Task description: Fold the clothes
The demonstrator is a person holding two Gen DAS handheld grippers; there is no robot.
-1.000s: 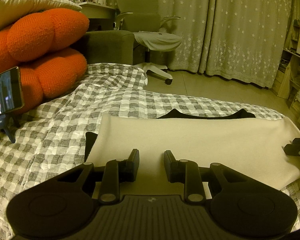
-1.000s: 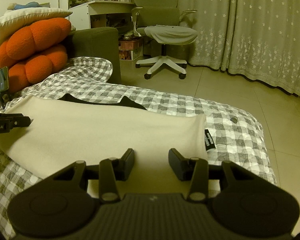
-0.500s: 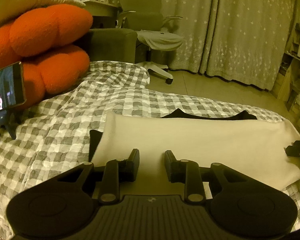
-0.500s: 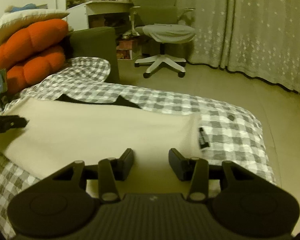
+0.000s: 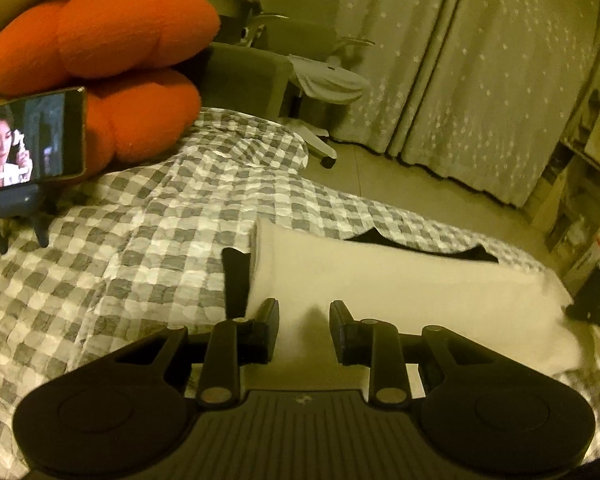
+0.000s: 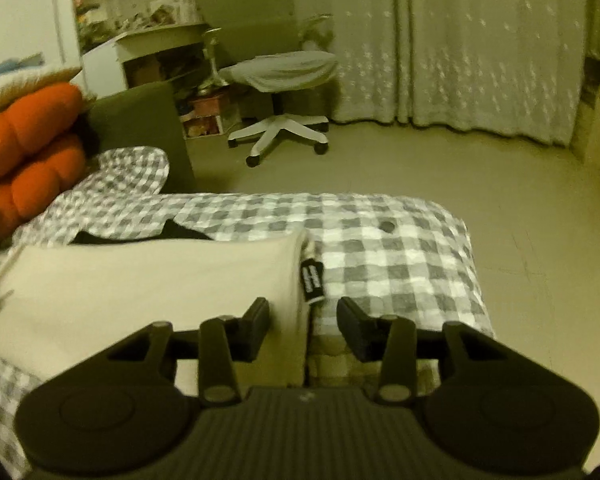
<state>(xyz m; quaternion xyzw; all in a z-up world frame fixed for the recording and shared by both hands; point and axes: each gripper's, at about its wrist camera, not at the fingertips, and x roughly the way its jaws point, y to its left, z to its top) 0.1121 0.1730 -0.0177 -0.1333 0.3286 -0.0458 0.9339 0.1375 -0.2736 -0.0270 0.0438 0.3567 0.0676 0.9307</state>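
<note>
both open grippers [image 5: 304, 312] [image 6: 302, 312] now nearer the cream garment's [image 5: 400, 292] ends

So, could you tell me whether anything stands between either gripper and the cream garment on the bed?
Nothing visible does. The left gripper is open right over the cream garment, and the right gripper is open astride its edge by the black label. The phone on its stand sits well off to the left.

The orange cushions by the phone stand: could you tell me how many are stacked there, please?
2: the upper orange cushion lies on the lower orange cushion, behind the phone. Others may be hidden beyond the frame edge.
</note>
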